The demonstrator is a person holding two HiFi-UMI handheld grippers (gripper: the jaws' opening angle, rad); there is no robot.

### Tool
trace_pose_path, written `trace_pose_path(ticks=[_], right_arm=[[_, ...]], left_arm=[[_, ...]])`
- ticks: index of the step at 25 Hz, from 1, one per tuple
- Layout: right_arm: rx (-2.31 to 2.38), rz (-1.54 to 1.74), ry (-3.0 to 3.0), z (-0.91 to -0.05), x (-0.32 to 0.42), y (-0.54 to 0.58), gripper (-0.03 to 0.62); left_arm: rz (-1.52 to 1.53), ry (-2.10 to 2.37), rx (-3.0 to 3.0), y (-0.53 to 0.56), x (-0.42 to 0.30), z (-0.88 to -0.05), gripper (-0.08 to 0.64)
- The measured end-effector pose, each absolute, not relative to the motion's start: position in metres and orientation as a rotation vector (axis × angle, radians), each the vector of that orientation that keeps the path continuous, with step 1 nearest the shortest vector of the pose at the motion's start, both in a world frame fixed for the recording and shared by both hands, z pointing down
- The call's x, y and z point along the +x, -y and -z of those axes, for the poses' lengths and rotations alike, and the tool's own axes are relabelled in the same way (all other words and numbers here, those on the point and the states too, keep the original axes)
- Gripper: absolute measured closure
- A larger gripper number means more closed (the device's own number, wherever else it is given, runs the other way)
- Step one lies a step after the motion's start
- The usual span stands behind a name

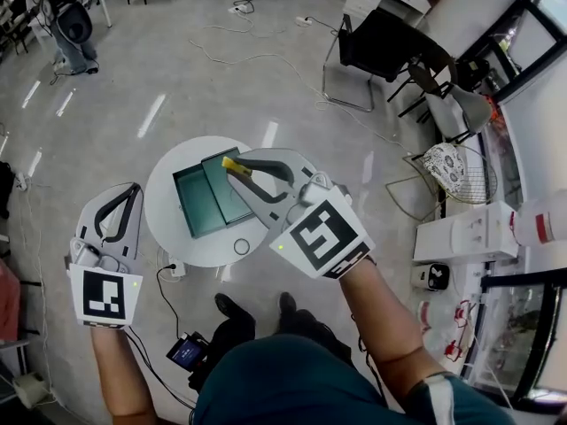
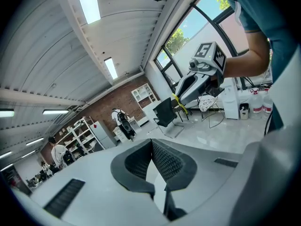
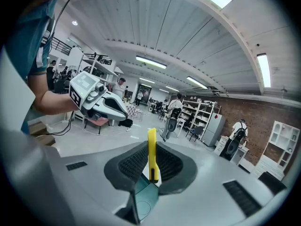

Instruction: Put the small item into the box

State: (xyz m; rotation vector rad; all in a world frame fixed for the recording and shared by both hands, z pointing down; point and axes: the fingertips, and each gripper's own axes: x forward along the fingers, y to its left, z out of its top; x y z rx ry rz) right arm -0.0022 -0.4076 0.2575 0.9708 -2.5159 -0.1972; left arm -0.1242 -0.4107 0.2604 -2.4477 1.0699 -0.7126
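Note:
A green open box [image 1: 199, 209] lies on the round white table [image 1: 168, 175] in the head view. My right gripper [image 1: 233, 166] hovers over the box's right part, shut on a small yellow item [image 1: 235, 163]. The right gripper view shows that yellow item [image 3: 151, 149] standing upright between the ribbed pads, with the green box [image 3: 143, 199] below through the gap. My left gripper [image 1: 134, 189] hangs left of the table, off its edge, jaws shut and holding nothing. In the left gripper view its pads [image 2: 164, 161] meet, and the right gripper [image 2: 181, 98] shows beyond with the yellow item [image 2: 178, 102].
A small ring [image 1: 242, 247] lies on the table's near edge. A power strip [image 1: 174, 268] and cables are on the floor below. A black chair [image 1: 381, 47], a wire stool [image 1: 450, 170] and a white shelf unit [image 1: 465, 233] stand to the right.

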Motion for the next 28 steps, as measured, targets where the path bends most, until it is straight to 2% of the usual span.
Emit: trace_pose_path(ticks=[10, 28], right_arm=[[0.917, 0.168, 2.514, -0.295, -0.058, 0.451, 0.522], [0.625, 0.030, 2.565, -0.429, -0.095, 0.527, 0.522]], left_arm=[[0.729, -1.066, -2.494, 0.450, -0.172, -0.305, 0.541], [0.881, -1.275, -2.532, 0.503, -0.198, -0.416, 0.541]])
